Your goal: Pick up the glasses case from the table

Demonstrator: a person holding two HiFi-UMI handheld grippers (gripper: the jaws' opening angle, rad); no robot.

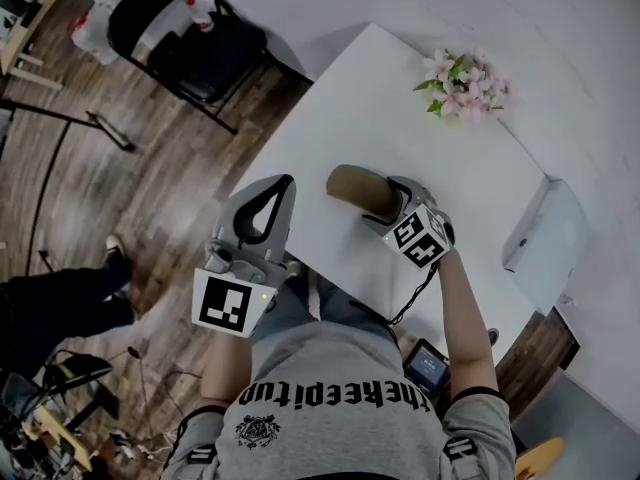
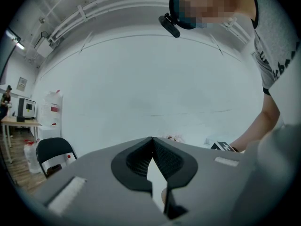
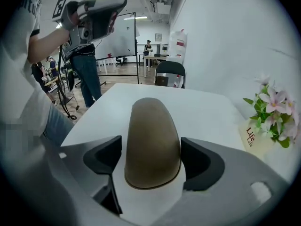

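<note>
The brown glasses case lies on the white table near its front edge. My right gripper points down at the case's near end. In the right gripper view the case lies between the two dark pads, which straddle it with a thin gap at the left and almost none at the right; my right gripper is open. My left gripper hangs off the table's left edge, level, shut and empty. In the left gripper view its tips meet at my left gripper's front.
A pot of pink flowers stands at the table's far side, with a small card beside it. A white box sits at the right edge. A black chair stands beyond the far-left corner. A person stands on the wooden floor.
</note>
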